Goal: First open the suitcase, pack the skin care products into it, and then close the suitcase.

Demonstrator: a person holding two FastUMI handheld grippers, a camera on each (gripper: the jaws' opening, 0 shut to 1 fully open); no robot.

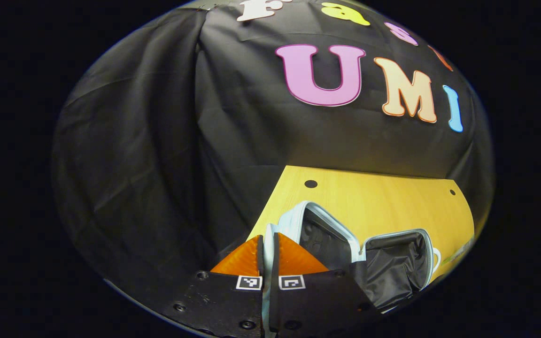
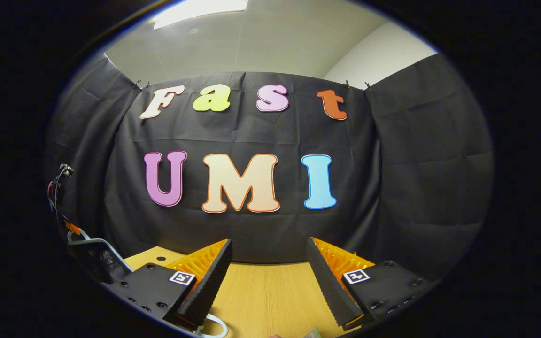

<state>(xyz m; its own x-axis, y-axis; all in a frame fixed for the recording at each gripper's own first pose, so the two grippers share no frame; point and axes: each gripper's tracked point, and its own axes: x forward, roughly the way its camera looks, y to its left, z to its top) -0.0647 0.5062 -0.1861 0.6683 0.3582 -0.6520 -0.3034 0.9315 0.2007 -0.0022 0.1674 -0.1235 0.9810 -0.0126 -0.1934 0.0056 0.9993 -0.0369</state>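
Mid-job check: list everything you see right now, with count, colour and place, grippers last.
suitcase: 1, pale blue shell with dark lining, open on the table, its near edge between the left jaws.
table: 1, light wood, under both grippers.
cable: 1 bundle, dark, at the booth's left edge in the right gripper view.
left gripper: 1, jaws closed on the suitcase's edge.
right gripper: 1, jaws open and empty above the table.

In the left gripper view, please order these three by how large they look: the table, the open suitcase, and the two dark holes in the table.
1. Table, its bare top looks largest.
2. Suitcase, clearly smaller, though the tongs hide part of it.
3. Holes, tiny; the nearer looks bigger than the far one, perhaps only from nearness.
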